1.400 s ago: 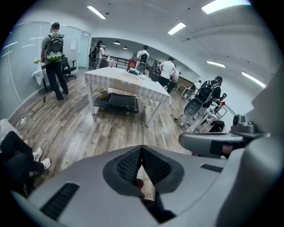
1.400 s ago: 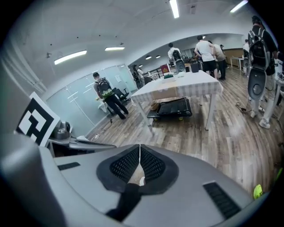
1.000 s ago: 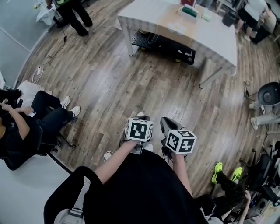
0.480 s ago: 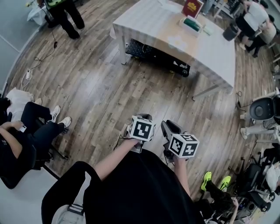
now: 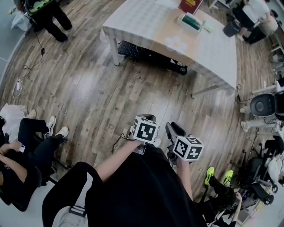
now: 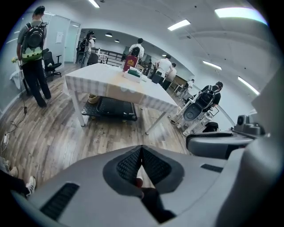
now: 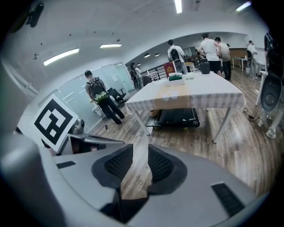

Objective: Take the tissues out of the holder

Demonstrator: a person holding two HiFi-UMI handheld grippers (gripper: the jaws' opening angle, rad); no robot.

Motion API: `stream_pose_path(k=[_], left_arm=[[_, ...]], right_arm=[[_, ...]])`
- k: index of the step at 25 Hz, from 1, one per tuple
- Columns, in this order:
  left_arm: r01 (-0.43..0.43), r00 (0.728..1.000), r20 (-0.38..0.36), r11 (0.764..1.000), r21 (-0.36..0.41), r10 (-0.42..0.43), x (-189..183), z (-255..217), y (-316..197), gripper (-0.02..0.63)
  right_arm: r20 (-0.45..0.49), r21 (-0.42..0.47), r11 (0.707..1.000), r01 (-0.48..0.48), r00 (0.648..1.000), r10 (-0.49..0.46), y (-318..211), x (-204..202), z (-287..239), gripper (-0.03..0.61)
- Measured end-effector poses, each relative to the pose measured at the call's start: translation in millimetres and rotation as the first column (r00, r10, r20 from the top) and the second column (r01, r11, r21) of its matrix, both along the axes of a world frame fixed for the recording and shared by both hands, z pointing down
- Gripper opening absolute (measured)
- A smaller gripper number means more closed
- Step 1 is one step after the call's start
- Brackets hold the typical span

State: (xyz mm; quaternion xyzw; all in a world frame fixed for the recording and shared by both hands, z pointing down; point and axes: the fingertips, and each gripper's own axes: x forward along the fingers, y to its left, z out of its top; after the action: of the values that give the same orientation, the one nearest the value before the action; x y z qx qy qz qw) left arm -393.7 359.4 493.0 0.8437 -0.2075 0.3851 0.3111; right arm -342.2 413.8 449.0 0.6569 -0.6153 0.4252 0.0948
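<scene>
A wood-plank floor (image 5: 97, 88) fills most of the head view. On it stands a long tabletop (image 5: 146, 22) draped in a pale checked cloth, with a black wheeled cart (image 5: 151, 49) parked underneath. People ring the room: one sits at the left edge (image 5: 22, 164), one stands near the far left corner with a backpack (image 6: 33, 48), several gather beyond the far end of the tabletop, and someone in bright green shoes (image 5: 217, 176) sits at the lower right. A grey swivel chair (image 5: 264, 105) stands at the right.

The person holding the tools wears a black top, with bare forearms stretched forward over open floor. The left gripper (image 6: 142, 150) and the right gripper (image 7: 137, 153) ride side by side, close together, each carrying its marker cube, and both point down and forward toward the tabletop while well apart from it.

The tissue holder (image 5: 189, 22), a pale box with green on top, sits on the far part of the tabletop just beside an upright red sign (image 5: 190, 5), untouched and far from both tools.

The left fingers (image 6: 128, 165) are clenched, their tips meeting with nothing held. The right fingers (image 7: 119, 163) have just been opening and stand a little apart, released, with only floor showing through the gap.
</scene>
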Motion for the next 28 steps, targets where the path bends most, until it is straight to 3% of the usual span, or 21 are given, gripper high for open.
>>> stream_pose_path(k=[7,14,28], left_arm=[[-0.043,0.999,0.003,0.999,-0.012,0.043,40.0,6.8,-19.8,0.008],[0.007,0.999,0.038,1.000,0.016,-0.007,78.2,14.0,-70.5,0.006],[0.054,0.996,0.067,0.997,0.052,-0.058,230.2,6.6,-134.4,0.006]], right_arm=[[0.010,-0.015,1.000,-0.017,1.000,0.017,-30.6,34.4,10.4,0.110],[0.034,0.013,0.999,0.042,0.998,-0.043,-87.5,75.2,20.8,0.110],[0.050,0.042,0.993,0.109,0.992,-0.112,-150.5,228.1,13.2,0.115]])
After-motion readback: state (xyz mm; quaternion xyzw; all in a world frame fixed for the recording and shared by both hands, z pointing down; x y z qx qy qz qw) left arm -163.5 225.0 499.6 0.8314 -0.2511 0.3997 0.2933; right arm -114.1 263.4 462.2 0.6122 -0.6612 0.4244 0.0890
